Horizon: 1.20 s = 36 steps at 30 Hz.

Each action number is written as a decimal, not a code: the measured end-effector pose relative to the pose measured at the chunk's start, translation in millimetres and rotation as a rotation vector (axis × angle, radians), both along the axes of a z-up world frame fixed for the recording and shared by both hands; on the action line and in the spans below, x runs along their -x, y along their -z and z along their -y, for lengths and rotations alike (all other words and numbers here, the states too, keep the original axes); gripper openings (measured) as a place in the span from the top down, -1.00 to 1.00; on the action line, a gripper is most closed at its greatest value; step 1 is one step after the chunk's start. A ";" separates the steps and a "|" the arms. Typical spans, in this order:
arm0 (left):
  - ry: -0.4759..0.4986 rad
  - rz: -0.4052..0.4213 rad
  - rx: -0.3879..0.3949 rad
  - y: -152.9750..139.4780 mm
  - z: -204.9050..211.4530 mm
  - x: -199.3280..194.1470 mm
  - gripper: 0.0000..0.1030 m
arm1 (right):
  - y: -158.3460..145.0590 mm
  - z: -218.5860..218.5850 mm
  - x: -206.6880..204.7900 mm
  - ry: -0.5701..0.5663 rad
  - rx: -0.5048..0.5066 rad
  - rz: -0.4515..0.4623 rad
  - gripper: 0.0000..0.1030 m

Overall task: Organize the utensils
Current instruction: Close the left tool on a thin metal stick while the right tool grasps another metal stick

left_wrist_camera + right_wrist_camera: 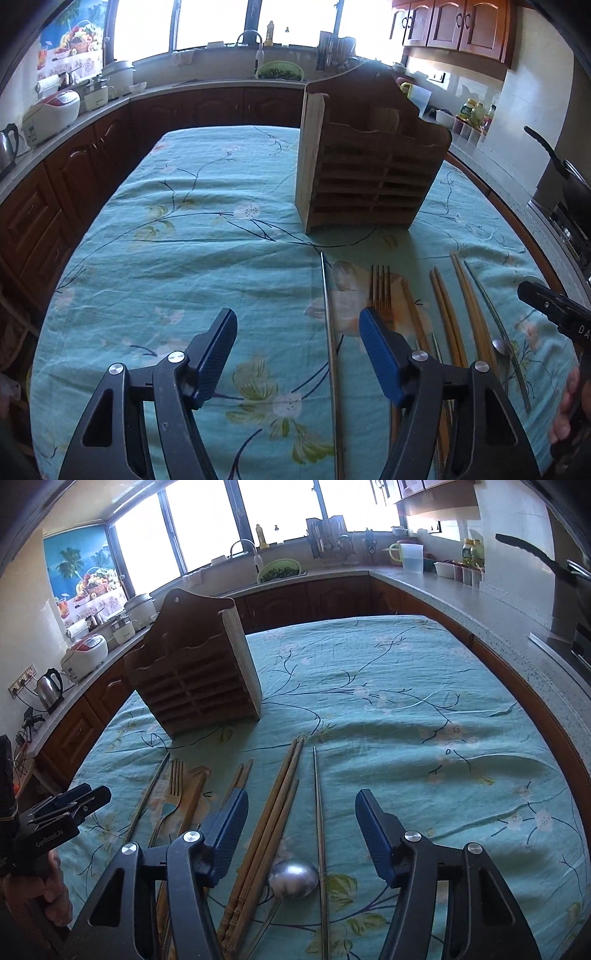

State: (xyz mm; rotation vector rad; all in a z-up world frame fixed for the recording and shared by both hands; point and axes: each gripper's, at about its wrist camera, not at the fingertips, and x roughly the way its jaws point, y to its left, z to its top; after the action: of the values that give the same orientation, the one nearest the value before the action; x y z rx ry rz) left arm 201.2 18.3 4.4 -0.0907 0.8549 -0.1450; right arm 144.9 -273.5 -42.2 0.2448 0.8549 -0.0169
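Note:
A wooden utensil holder (369,166) (195,672) stands upright on the teal floral tablecloth (184,258). In front of it lie a thin metal rod (328,325), a fork (380,291) (175,782), wooden chopsticks (443,314) (280,797), a second metal rod (319,819) and a spoon (293,878) (500,345). My left gripper (298,317) is open above the cloth, the first rod lying below its gap. My right gripper (303,795) is open over the chopsticks, the second rod and the spoon, its pads touching none of them.
A kitchen counter (480,602) wraps around the table. On it stand a rice cooker (51,110), a kettle (50,686) and a sink basket of greens (279,72). A dark pan (569,177) juts out at the right. A hand (565,410) holds the right gripper's handle.

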 end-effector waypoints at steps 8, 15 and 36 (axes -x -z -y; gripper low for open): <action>0.052 -0.082 -0.039 8.4 17.4 -46.7 -0.05 | 29.4 12.4 -38.5 0.006 0.000 -0.115 0.35; 0.082 -0.122 -0.137 31.5 40.2 -82.7 0.08 | 41.8 9.3 -62.4 -0.032 0.059 -0.156 0.56; 0.145 -0.016 0.021 -13.6 22.9 -44.0 0.94 | -19.5 9.5 -29.3 -0.056 -0.024 0.008 0.91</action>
State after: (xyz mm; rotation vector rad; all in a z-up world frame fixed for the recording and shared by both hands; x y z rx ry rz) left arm 245.1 -4.7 17.9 -0.0492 0.8757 -0.2894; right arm 174.3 -283.0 -22.7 0.2430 0.8544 0.0470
